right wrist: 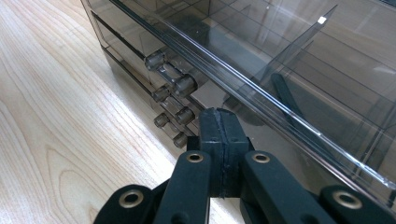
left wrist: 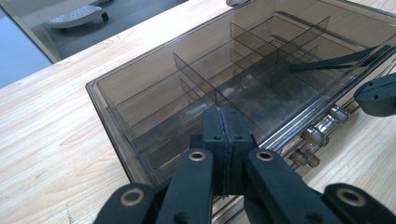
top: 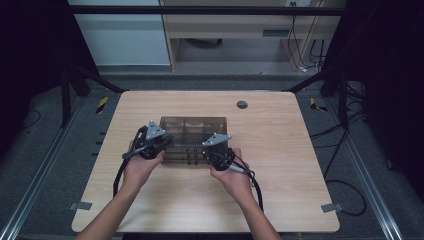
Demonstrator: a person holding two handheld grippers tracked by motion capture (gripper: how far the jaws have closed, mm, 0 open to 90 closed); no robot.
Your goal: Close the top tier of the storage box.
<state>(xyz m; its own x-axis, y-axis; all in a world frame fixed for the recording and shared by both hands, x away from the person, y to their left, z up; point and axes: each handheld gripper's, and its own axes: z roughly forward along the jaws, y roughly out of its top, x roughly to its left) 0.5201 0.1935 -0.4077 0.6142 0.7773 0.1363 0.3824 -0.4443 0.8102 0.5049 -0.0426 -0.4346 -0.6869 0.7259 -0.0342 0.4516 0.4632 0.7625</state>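
The smoky plastic box (top: 193, 140) lies long side to side on the bench (top: 280, 150), with the closed left gripper (top: 167, 140) and closed right gripper (top: 212, 150) empty at its front corners, equally near.

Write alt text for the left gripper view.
The left gripper, its black jaws shut together, points at the near edge of a smoky transparent organizer box split by dividers into compartments. The box sits on a light wooden table, with its drawer knobs at the right beside part of the right gripper.
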